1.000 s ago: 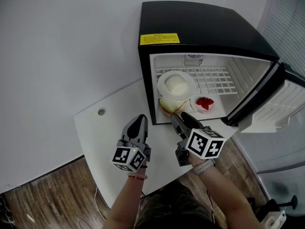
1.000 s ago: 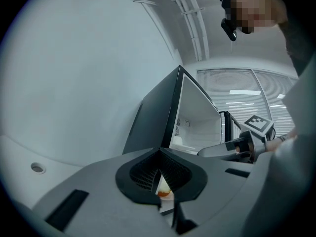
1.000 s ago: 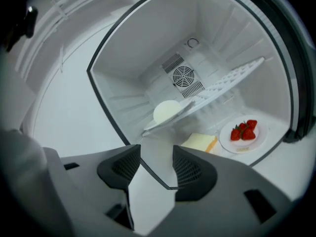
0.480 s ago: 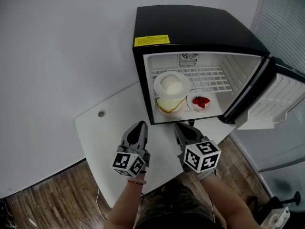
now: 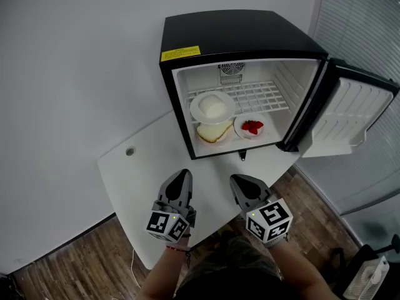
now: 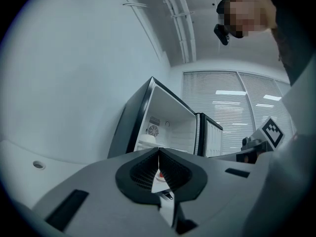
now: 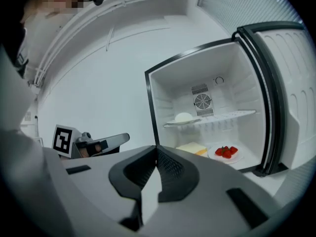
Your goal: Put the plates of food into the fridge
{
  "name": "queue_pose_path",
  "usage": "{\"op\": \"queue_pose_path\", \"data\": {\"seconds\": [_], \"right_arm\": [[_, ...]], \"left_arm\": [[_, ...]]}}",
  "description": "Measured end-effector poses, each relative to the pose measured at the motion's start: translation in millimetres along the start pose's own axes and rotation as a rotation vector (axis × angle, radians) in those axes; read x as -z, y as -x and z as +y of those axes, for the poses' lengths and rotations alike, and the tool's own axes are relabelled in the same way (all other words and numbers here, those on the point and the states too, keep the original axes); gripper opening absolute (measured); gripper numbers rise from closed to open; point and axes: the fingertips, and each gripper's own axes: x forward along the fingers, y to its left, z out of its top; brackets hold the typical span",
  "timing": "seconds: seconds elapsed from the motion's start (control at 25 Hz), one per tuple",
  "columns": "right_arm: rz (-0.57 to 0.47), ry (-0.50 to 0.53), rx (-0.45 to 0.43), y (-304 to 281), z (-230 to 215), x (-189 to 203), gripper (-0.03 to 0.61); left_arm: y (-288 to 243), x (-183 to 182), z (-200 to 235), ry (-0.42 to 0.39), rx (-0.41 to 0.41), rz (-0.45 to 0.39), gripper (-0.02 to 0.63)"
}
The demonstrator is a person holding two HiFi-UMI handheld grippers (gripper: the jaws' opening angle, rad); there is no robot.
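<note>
The black mini fridge [image 5: 237, 33] stands open on the white table [image 5: 137, 174]. On its wire shelf sits a white plate with a pale round bun [image 5: 214, 107]. Below, on the fridge floor, lie a plate with a yellowish sandwich [image 5: 214, 132] and a small plate of strawberries [image 5: 250, 127]. The same three plates show in the right gripper view: bun [image 7: 183, 118], sandwich [image 7: 192, 148], strawberries [image 7: 226, 151]. My left gripper [image 5: 183, 175] and right gripper [image 5: 238, 180] hover side by side over the table's near edge, well short of the fridge. Both are shut and empty, their jaws meeting at the tips [image 6: 158, 150] [image 7: 157, 147].
The fridge door [image 5: 350, 111] swings out to the right, past the table's edge. A round cable hole [image 5: 130, 150] sits in the table at the left. A grey wall is behind, window blinds [image 5: 369, 24] are at the right, and wood floor [image 5: 75, 261] lies below.
Both grippers have drawn back from the fridge opening toward me. The right gripper's jaws, apart a second ago, have closed on nothing, and it has rolled.
</note>
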Motion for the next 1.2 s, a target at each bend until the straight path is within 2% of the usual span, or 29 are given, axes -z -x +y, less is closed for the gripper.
{"op": "queue_pose_path", "data": {"seconds": [0.16, 0.32, 0.68, 1.2], "right_arm": [[-0.026, 0.033, 0.029, 29.3, 2.0, 0.0, 0.006], [-0.06, 0.058, 0.045, 52.7, 3.5, -5.4, 0.006], [-0.107, 0.04, 0.106, 99.8, -0.4, -14.4, 0.006], [-0.138, 0.092, 0.102, 104.2, 3.7, -22.3, 0.006]], "left_arm": [[14.1, -3.0, -19.0, -0.02, 0.035, 0.006, 0.008], [29.9, -3.0, -29.3, -0.004, 0.045, 0.012, 0.008], [68.0, -15.9, -51.8, 0.015, 0.064, -0.004, 0.008], [82.5, -24.1, -50.2, 0.003, 0.058, -0.026, 0.008]]}}
